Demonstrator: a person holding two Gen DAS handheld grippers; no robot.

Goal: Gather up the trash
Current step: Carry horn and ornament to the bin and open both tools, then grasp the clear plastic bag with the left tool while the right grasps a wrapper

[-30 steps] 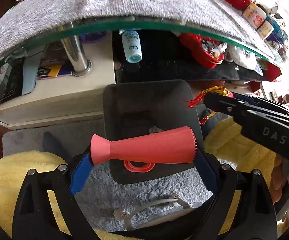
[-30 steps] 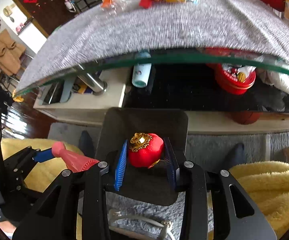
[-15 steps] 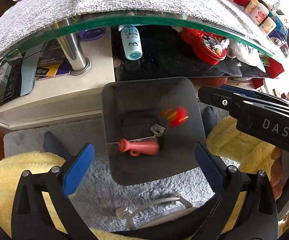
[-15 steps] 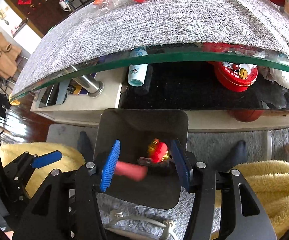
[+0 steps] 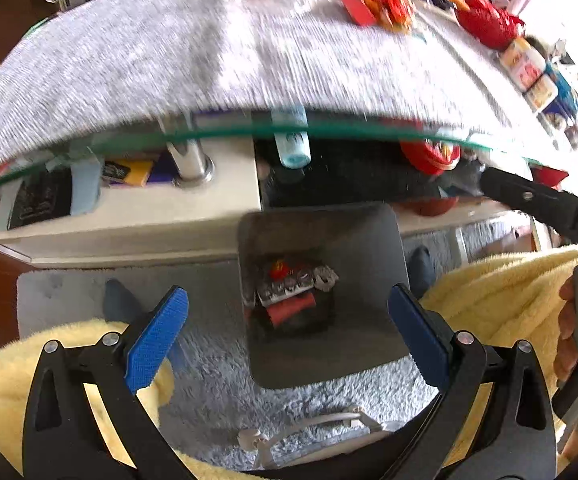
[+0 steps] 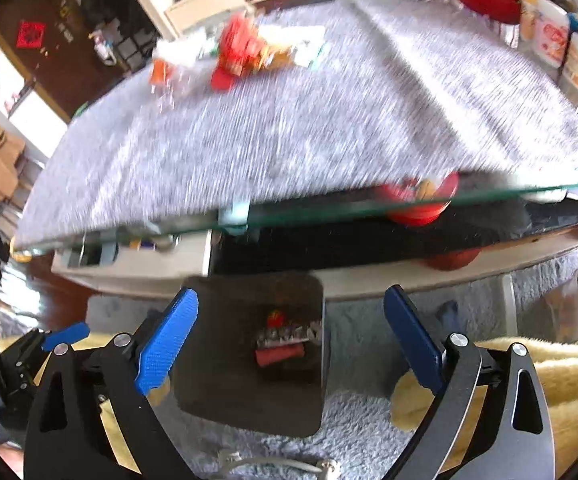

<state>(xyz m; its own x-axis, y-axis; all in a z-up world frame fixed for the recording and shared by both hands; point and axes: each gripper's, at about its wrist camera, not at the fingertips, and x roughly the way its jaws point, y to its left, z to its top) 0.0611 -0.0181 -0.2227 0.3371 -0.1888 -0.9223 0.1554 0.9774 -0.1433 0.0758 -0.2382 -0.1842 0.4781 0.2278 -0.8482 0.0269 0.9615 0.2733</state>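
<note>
Now the 2 pieces of trash lie at the bottom of the dark bin: the pink funnel-shaped piece and the small red ornament, which a moment ago were each held over the opening. With them sits some crumpled silver scrap. The left gripper stands wide apart and empty above the bin. The right gripper has let go of the ornament; its jaws are opening, with nothing between them. So this drop is done, I think. More trash waits on the grey table mat: a red and white pile of wrappers at its far side, well apart from the bin.
</note>
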